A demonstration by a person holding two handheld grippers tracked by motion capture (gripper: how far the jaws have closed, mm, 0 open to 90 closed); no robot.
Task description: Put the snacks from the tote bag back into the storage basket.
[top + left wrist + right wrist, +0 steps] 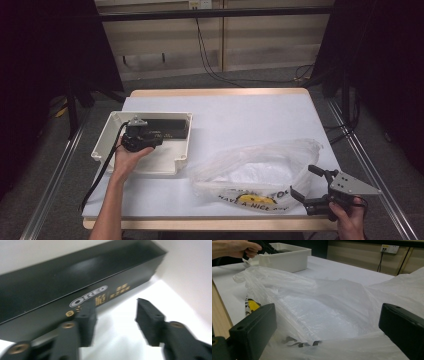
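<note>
Currently the left gripper [115, 320] is held wide open, empty, inside the white bin [102, 140] beside the black Oreo box [75, 287]. Right gripper [324, 332] is spread open at the plastic bag [260, 167] mouth, gripping nothing. Box could be nudged against the wall and missed.

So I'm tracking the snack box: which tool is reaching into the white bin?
The left tool, open beside the black Oreo box; the right tool sits at the bag.
</note>
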